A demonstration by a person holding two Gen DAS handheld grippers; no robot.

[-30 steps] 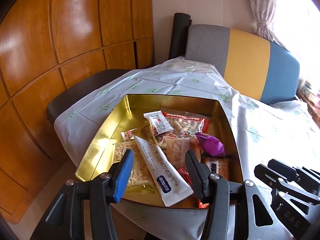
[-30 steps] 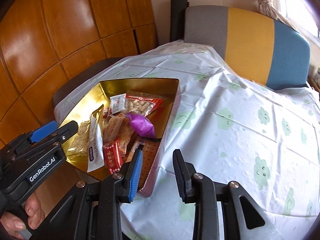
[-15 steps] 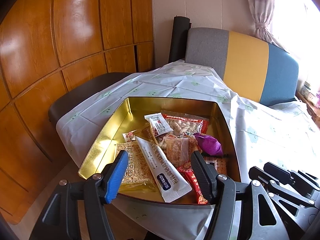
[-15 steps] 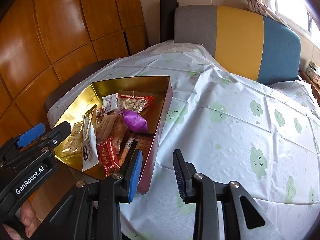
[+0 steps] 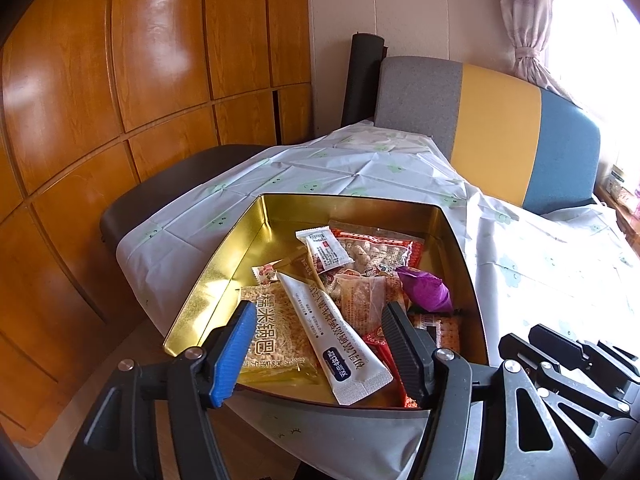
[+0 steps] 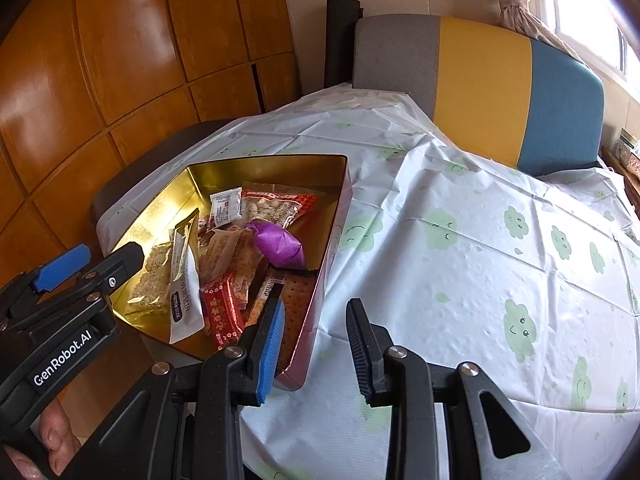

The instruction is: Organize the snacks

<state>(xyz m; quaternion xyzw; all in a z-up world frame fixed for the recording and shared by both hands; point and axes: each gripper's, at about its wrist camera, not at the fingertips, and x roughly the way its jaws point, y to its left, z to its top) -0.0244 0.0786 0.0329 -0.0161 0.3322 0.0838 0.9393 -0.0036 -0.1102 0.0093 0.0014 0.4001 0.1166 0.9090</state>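
Observation:
An open gold tin [image 5: 224,280] sits at the table's near left corner with several snacks inside. They include a long white sachet [image 5: 332,340], a rice cracker pack [image 5: 272,332], a purple wrapped sweet [image 5: 426,290] and a red peanut bag [image 5: 376,248]. My left gripper [image 5: 318,320] hangs open just above the tin's near edge. The sachet lies loose beneath it, touching neither finger. My right gripper [image 6: 316,312] is open and empty beside the tin's [image 6: 160,216] near right corner. The sachet [image 6: 186,280] and sweet [image 6: 278,246] show there too.
A white tablecloth [image 6: 460,264] with green cloud faces covers the table to the right of the tin. A grey, yellow and blue chair back [image 6: 484,88] stands behind the table, a dark seat [image 5: 160,196] to its left, then wooden wall panels. A person's fingers [image 6: 56,436] grip the left handle.
My left gripper's jaws have spread wider apart over the white sachet, which stays lying in the tin. The right gripper's gap is unchanged.

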